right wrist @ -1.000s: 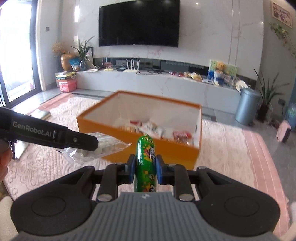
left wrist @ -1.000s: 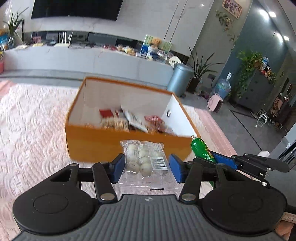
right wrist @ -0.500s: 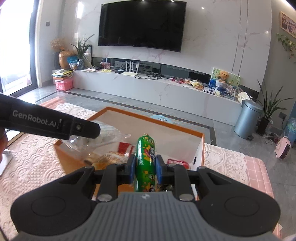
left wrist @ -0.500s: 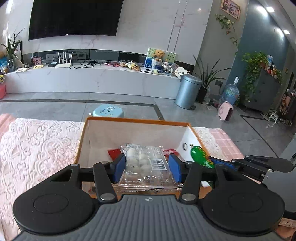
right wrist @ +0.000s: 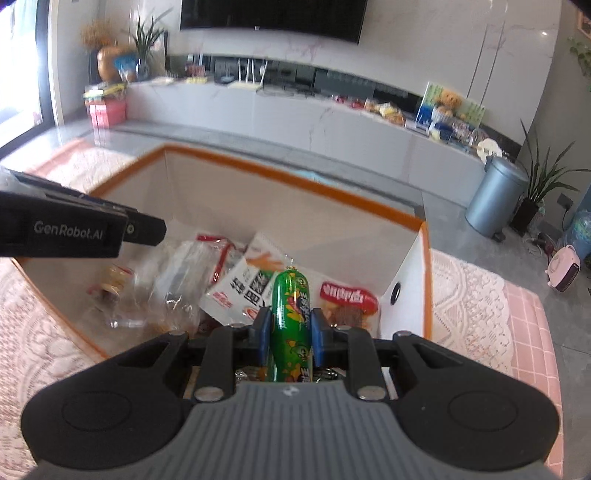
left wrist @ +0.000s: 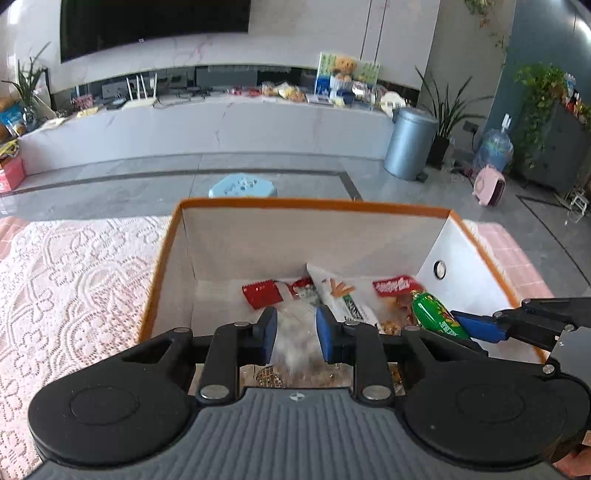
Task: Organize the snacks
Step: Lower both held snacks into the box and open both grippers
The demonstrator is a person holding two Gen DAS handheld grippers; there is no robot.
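**Mia:** Over on the left side, look at the left gripper (left wrist: 295, 334). Up above the orange box (left wrist: 314, 202). Why up there?

**Ben:** To drop a snack inside, most likely. Peek between the blue pads (left wrist: 267, 334). See the clear bag (left wrist: 295, 349)?

**Mia:** Pinched, or let go?

**Ben:** Can't tell. Too blurry. Maybe gripped, maybe falling.

**Mia:** And down inside the box?

**Ben:** More snacks. First a small red packet (left wrist: 258, 293), then a white packet (left wrist: 343, 299) with an orange mark, then a long red packet (left wrist: 393, 285). All piled in one spot, so easy to find later.

**Mia:** Next, the green sausage (right wrist: 290, 314)?

**Ben:** Squeezed tight by the right gripper (right wrist: 290, 334), pressed on both sides by blue pads. Held over the right end of the box, near the wall with the round hole (left wrist: 439, 269). Probably meant to go in too.

**Mia:** Under the box?

**Ben:** White lacy cloth (left wrist: 74, 277), soft and bumpy. Pink checks (left wrist: 506, 254) further right.

**Mia:** And far away?

**Ben:** Big black TV (left wrist: 155, 26) high on the wall. Long white shelf (left wrist: 221, 125) below. Little blue stool (left wrist: 242, 186) on the grey floor, just behind the box. Then a teddy bear (left wrist: 343, 66), a grey bin (left wrist: 410, 142) and green plants (left wrist: 443, 107).
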